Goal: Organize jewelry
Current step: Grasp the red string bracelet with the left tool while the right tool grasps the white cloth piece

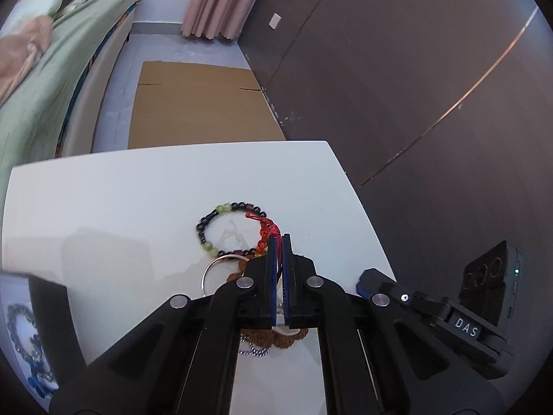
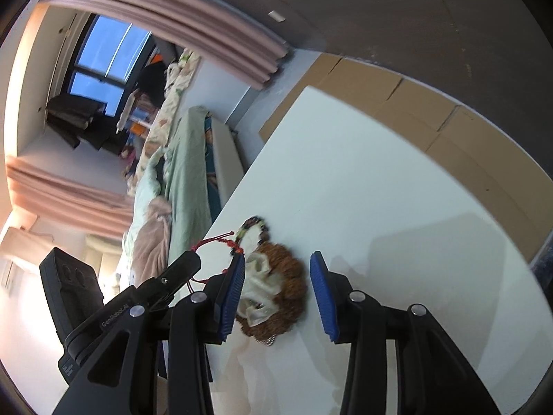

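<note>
Open tray (image 1: 20, 314) at lower left edge holding blue beads (image 1: 36, 377), bead bracelet (image 1: 221, 231) flat on table (image 1: 138, 200) at centre, left gripper (image 1: 279, 240) pinched on its red cord (image 1: 268, 230), right gripper (image 2: 278, 269) spread wide around brown bracelet (image 2: 293, 283), touching nothing.

A bedroom in a home is seen here. A bed (image 1: 52, 79) under a rumpled green sheet is set along one side, with a pinkish blanket (image 2: 152, 242) bunched on it. Pink curtains (image 1: 221, 0) are hung to the floor, and a window (image 2: 103, 65) with blue sky behind it is caught in the right wrist view. Flattened cardboard (image 1: 200, 103) is spread on the pale floor beside a dark panelled wall (image 1: 397, 69), where a white switch plate (image 1: 275, 20) is mounted. A white desk (image 1: 121, 200) is placed at the foot of it all, and clutter is piled near the window.
</note>
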Demonstrator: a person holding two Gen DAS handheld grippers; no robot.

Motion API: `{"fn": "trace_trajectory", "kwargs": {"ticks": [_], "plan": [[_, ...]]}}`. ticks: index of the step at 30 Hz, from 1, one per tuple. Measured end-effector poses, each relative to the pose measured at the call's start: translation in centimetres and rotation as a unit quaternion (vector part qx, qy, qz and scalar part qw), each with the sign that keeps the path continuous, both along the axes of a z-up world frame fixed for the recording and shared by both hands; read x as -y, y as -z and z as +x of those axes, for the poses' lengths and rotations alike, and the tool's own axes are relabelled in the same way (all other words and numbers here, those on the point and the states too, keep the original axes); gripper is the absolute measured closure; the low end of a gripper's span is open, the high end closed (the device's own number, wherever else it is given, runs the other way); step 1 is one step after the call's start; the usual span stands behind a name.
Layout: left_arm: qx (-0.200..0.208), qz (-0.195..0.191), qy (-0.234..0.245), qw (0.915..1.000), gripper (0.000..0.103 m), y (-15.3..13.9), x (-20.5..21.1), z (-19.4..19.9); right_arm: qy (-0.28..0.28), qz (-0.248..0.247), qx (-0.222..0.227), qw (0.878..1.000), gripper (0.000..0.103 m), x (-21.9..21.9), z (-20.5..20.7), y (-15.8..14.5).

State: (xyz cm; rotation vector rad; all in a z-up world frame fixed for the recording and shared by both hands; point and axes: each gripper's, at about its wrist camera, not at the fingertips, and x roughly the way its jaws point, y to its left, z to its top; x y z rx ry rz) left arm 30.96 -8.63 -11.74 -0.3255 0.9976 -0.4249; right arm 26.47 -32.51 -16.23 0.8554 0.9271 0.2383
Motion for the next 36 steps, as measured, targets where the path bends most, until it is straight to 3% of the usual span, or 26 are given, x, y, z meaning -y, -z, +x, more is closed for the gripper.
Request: {"fn": "trace_trajectory", "kwargs": {"ticks": [5, 6, 10, 14, 15, 16, 18, 19, 29, 36], "plan": [[0.016, -0.017, -0.007, 0.9997, 0.099, -0.7, -1.1, -0.6, -0.036, -0.041, 0.006, 0.998, 0.06, -2.5, 0.4, -0.7], [0.017, -0.021, -0.008, 0.9996, 0.099, -0.8, -1.3, -0.8, -0.04, -0.053, 0.01, 0.998, 0.053, -3.0, 0.3, -1.0], [0.021, -0.029, -0.014, 0.9993, 0.099, -0.9, -2.1, -1.3, -0.054, -0.108, 0.015, 0.993, 0.044, -4.7, 0.6, -1.7], [0.024, -0.037, -0.024, 0.9988, 0.099, -1.0, -3.2, -1.9, -0.066, -0.161, 0.005, 0.985, 0.044, -6.0, 1.5, -1.5], [0.025, -0.037, -0.027, 0.9986, 0.099, -1.1, -3.5, -2.1, -0.067, -0.163, 0.0, 0.984, 0.05, -6.1, 1.3, -1.1], [0.025, -0.038, -0.029, 0.9985, 0.099, -1.2, -3.7, -2.2, -0.07, -0.164, -0.01, 0.984, 0.069, -6.3, 1.5, -0.7], [0.025, -0.039, -0.034, 0.9983, 0.099, -1.3, -4.2, -2.5, -0.067, -0.151, -0.02, 0.986, 0.094, -5.9, 1.7, -0.3], [0.026, -0.038, -0.037, 0.9983, 0.099, -1.3, -4.4, -2.7, -0.057, -0.142, -0.016, 0.988, 0.099, -5.4, 1.5, -0.4], [0.026, -0.053, -0.058, 0.9966, 0.099, -2.6, -7.4, -5.6, -0.039, -0.045, 0.06, 0.996, 0.102, -3.5, -0.2, -3.4], [0.046, -0.053, -0.073, 0.9949, 0.099, -4.9, -9.3, -7.4, -0.064, -0.023, 0.104, 0.992, 0.102, -5.6, -0.9, -6.5]]}}
